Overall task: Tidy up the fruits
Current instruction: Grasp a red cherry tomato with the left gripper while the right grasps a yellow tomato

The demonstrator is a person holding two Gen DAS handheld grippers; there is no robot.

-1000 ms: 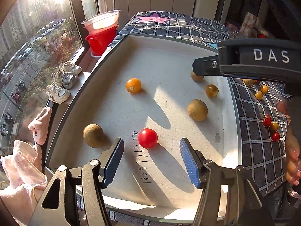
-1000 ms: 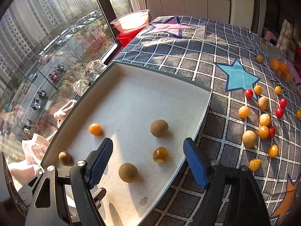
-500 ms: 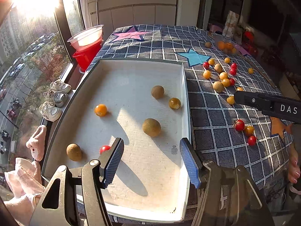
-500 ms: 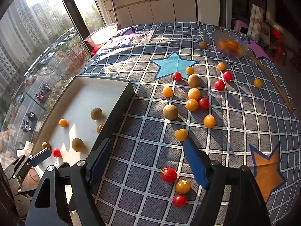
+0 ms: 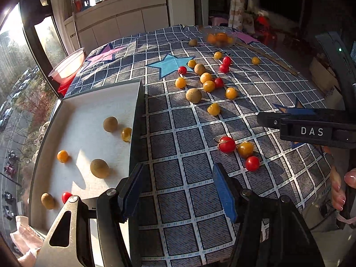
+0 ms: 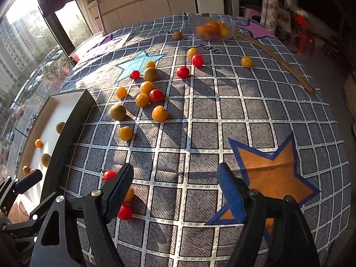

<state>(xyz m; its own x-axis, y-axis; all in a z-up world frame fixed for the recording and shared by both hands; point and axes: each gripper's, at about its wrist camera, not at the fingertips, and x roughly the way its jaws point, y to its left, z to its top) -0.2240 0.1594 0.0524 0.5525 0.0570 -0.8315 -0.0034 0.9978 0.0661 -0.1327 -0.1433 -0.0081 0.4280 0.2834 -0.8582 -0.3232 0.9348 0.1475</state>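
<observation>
Left wrist: off tray (image 5: 135,115), now over tablecloth (image 5: 182,146)

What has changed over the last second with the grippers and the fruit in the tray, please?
Both grippers swung right, from above the white tray to over the checked tablecloth. The left gripper and right gripper stayed open and empty. The tray's six fruits lie unmoved.

Two wrist views: both look forward, close above the checked grey star-patterned worktop (image 5: 182,138); shared: white rectangular tray (image 5: 84,111), scattered fruit.

sunlit window (image 5: 13,66), white cabinets (image 5: 124,24), checked tablecloth (image 6: 222,115)
</observation>
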